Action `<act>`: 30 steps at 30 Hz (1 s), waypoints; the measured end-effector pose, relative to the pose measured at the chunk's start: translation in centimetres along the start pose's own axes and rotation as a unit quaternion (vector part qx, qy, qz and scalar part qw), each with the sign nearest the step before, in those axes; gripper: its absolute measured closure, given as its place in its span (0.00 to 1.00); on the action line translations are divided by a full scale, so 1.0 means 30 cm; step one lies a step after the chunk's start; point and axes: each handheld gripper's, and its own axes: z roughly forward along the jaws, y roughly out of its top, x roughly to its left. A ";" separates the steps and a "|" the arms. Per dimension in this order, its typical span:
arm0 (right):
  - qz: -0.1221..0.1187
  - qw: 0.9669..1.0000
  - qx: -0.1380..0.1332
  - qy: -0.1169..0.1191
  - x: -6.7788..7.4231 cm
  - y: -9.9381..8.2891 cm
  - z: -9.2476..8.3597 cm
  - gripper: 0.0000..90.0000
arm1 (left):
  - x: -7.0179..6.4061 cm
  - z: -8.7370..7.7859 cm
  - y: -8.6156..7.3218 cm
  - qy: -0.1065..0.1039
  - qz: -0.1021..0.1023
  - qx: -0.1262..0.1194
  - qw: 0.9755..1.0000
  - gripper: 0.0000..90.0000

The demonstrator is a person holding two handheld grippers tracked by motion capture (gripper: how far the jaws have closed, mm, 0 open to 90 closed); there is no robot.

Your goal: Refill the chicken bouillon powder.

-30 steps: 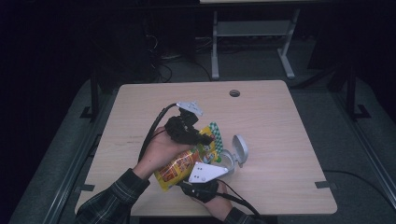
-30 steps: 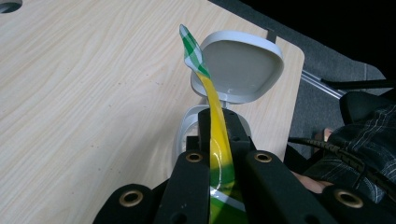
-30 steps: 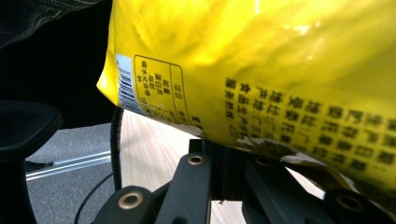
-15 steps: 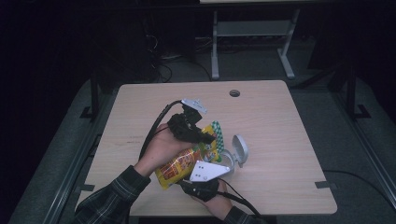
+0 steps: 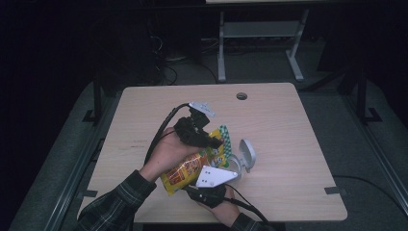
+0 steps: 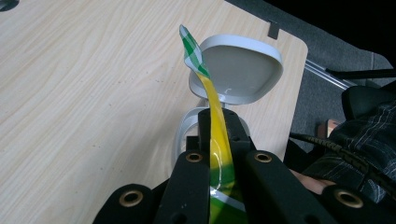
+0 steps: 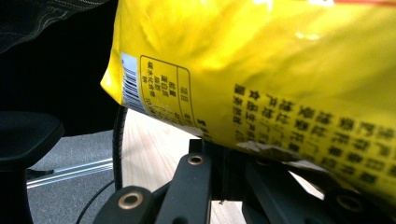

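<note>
While we hold a gripper in each hand over the near half of the wooden table (image 5: 144,120), the yellow snack bag (image 5: 190,168) hangs between them, lifted off the tabletop and slanting from low near us up toward the far right. Our left gripper (image 5: 214,143) has its black jaws pressed together on the bag's upper sealed edge — in the left gripper view the thin glossy film (image 6: 217,135) runs edge-on straight up between the jaws, ending in a curled green-and-white checked strip. Our right gripper (image 5: 211,185), topped by its grey three-cornered plate, sits under the bag's lower end; in the right gripper view its jaws are drawn together at the bag's bottom seam (image 7: 261,149), and the crinkled yellow foil there carries a barcode and rows of black print. Just beside the bag on the right stands a small clear container (image 5: 234,166) with a rounded white hinged lid (image 5: 247,154) flipped open and tilted back; we cannot tell what is inside it. Pale wood grain and rounded corners mark the table, with a round cable hole (image 5: 241,96) near its far edge.
</note>
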 end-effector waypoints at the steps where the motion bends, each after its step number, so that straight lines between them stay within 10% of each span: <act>1: 0.001 1.000 0.000 0.000 0.000 0.000 0.000 1.00 | 0.000 0.000 0.001 0.000 0.000 0.000 1.000 1.00; 30: 0.003 1.000 -0.008 -0.002 0.000 0.008 -0.008 1.00 | -0.007 0.009 0.026 0.004 0.000 0.017 1.000 1.00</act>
